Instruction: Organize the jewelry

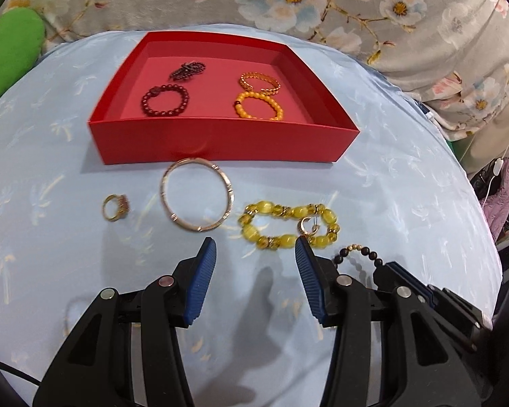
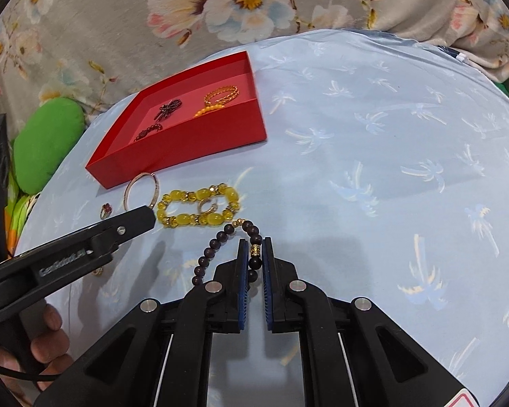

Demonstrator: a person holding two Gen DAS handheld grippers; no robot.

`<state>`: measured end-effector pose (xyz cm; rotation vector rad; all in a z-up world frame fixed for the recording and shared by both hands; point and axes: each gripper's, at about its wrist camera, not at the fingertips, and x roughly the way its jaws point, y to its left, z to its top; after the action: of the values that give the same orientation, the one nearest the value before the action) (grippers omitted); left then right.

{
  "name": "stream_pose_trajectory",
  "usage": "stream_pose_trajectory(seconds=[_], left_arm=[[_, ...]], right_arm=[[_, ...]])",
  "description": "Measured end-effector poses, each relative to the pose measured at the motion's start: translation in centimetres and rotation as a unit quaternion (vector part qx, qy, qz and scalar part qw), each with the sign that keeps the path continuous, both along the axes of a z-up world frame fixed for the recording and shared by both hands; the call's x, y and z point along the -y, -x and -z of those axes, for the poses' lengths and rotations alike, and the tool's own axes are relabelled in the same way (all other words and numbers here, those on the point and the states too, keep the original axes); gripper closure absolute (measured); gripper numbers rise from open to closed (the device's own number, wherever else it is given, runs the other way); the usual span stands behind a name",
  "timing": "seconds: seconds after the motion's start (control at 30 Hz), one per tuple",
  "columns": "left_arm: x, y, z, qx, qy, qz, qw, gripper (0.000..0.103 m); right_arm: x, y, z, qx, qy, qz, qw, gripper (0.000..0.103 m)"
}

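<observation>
**Item: dark bead bracelet** (image 2: 220, 237). It is held by the right gripper (image 2: 254, 247), whose jaws are closed tight on a short run of beads beside a small gold spacer. The rest of the loop is draped forward and to the left of the pads, towards the other jewelry.

**Destination: red tray** (image 2: 193, 142). It is seen ahead and well to the left of the right gripper. Its long front wall is turned towards the loose pieces, and four items are already laid inside. The yellow bead bracelet (image 2: 196, 208) and the thin bangle (image 2: 140, 190) lie between the held bracelet and the tray (the bangle just beside the front wall).

**Left gripper** (image 1: 254, 244). It is held about half open with nothing between the pads, pointed at the cloth between the bangle and the yellow bead bracelet. A small ring (image 1: 116, 206) lies left of the bangle.

**Judgement:** the carry is judged to run forward and leftward over the yellow bracelet; the left gripper stands nearer the tray, yet only the right one is loaded.
</observation>
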<state>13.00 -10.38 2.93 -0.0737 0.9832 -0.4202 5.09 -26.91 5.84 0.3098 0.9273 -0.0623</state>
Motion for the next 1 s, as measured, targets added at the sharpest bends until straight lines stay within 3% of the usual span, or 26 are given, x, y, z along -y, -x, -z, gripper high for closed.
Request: stream_pose_trajectory(seconds=[0.17,0.33,0.37,0.4,0.43,1.0], left_arm=[[1.7,-1.2,0.9,-0.005,-0.023,-0.004,0.9997,0.06],[2.2,-1.5,1.4,0.003,-0.041,-0.007,0.9991,0.071],[2.3,-1.4,1.3,0.006,-0.046,-0.006,0.9989,0.076],[2.3,-1.4,1.5,0.002,-0.057,-0.005,0.9984,0.09],[2.1,-1.3,1.5,0.005,-0.058,-0.005,0.9983,0.092],[-2.7,2.6,1.8,-0.007,-0.045,-0.014,0.9988,0.094]], right_arm=[[0.5,-0.3,0.3,0.0,-0.009,0.001,1.0,0.095],[0.7,-0.5,0.5,0.001,-0.015,-0.002,1.0,0.095],[0.8,-0.6,0.5,0.001,-0.016,-0.003,1.0,0.095],[0.8,-0.6,0.6,0.0,-0.017,-0.003,1.0,0.095],[0.8,-0.6,0.7,-0.001,-0.018,-0.002,1.0,0.095],[-2.1,0.8,0.7,-0.008,-0.018,-0.034,0.999,0.095]])
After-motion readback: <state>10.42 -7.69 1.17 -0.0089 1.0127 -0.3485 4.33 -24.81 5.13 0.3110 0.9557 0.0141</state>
